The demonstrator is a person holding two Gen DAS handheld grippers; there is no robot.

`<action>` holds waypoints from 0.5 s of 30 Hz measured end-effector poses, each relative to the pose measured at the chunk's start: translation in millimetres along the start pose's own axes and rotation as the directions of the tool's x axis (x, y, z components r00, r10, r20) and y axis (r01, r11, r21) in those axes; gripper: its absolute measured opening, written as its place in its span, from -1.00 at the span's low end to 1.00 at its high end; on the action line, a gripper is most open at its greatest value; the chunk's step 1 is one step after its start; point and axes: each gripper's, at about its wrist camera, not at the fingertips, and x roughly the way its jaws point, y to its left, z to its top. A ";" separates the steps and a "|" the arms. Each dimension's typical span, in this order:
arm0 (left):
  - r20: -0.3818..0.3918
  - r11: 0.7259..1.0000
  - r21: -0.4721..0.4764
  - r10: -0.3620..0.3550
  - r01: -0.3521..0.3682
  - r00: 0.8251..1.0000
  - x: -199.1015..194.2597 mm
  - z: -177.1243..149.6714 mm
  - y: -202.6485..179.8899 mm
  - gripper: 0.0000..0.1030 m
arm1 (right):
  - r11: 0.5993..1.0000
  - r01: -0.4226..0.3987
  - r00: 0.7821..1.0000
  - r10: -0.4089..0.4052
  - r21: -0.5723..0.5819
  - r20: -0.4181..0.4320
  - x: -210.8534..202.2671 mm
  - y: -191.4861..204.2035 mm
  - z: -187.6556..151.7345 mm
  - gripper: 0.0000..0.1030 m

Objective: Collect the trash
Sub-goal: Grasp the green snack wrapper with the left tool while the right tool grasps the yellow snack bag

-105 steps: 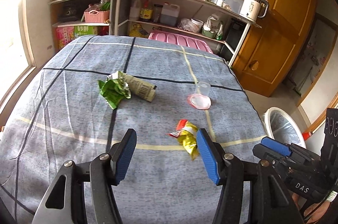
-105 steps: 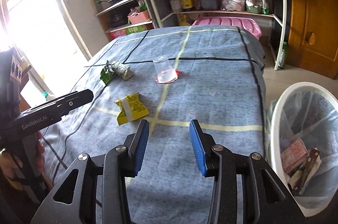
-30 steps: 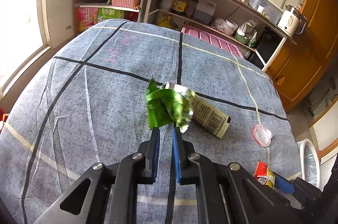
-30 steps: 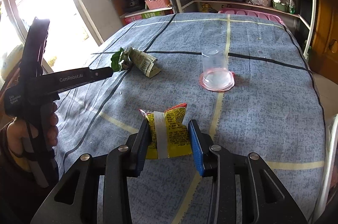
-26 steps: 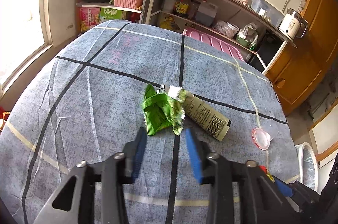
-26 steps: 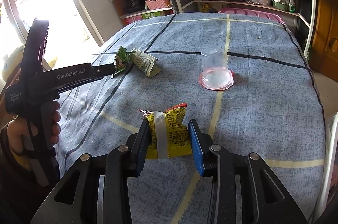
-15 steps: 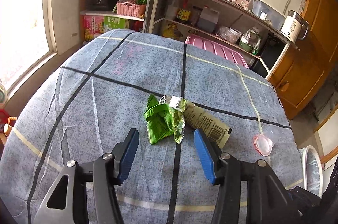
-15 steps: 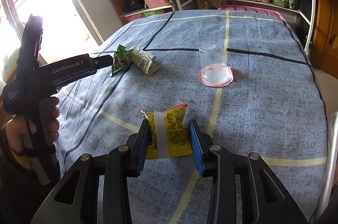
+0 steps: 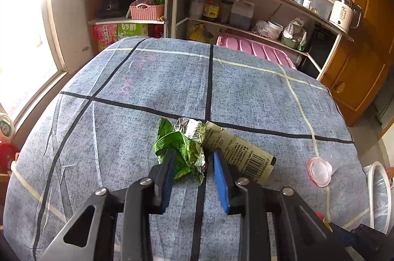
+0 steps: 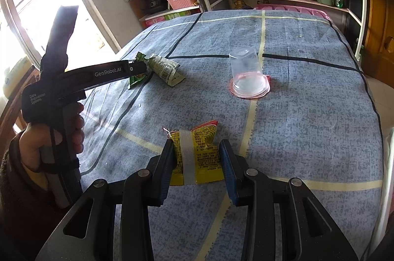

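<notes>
A crumpled green wrapper (image 9: 183, 152) lies on the blue-grey tablecloth (image 9: 147, 88), joined to a beige printed packet (image 9: 238, 155). My left gripper (image 9: 193, 162) straddles the green wrapper with jaws partly closed around it; the fingers touch or nearly touch it. It also shows in the right wrist view (image 10: 138, 67). My right gripper (image 10: 197, 152) holds a yellow snack packet (image 10: 197, 152) between its blue pads, low over the cloth. An upturned clear plastic cup (image 10: 246, 73) stands on a pink lid (image 10: 248, 91).
A white bin with a liner (image 9: 379, 197) stands off the table's right edge. Shelves (image 9: 221, 14) with bottles, a pink basket and a kettle line the far wall. A window is at the left.
My left gripper opened, let the green wrapper drop to the cloth, then moved in again and is narrowing around it. My right gripper stays shut on the yellow packet.
</notes>
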 end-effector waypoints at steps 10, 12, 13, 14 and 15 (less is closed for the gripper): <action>0.038 0.999 -0.025 -0.024 0.025 0.999 -18.5 -2.5 7.3 -0.79 | 1.000 0.001 1.000 -0.001 -0.006 0.020 -7.3 1.1 -1.6 -0.26; 0.044 0.999 -0.024 -0.035 0.036 0.998 -26.2 -5.5 7.2 -0.79 | 1.000 0.006 1.000 -0.005 -0.009 0.030 -11.8 1.7 -2.5 -0.26; 0.046 0.999 -0.020 -0.043 0.044 0.998 -30.5 -7.5 6.2 -0.79 | 1.000 0.006 0.999 -0.006 -0.009 0.036 -14.8 2.1 -3.0 -0.26; 0.049 0.999 -0.015 -0.048 0.049 0.998 -34.6 -9.0 4.6 -0.79 | 1.000 0.008 0.999 -0.008 -0.010 0.042 -17.0 3.0 -3.6 -0.26; 0.052 0.998 -0.008 -0.054 0.054 0.997 -38.7 -10.6 2.7 -0.79 | 1.000 0.011 0.999 -0.011 -0.012 0.047 -19.7 3.8 -4.4 -0.26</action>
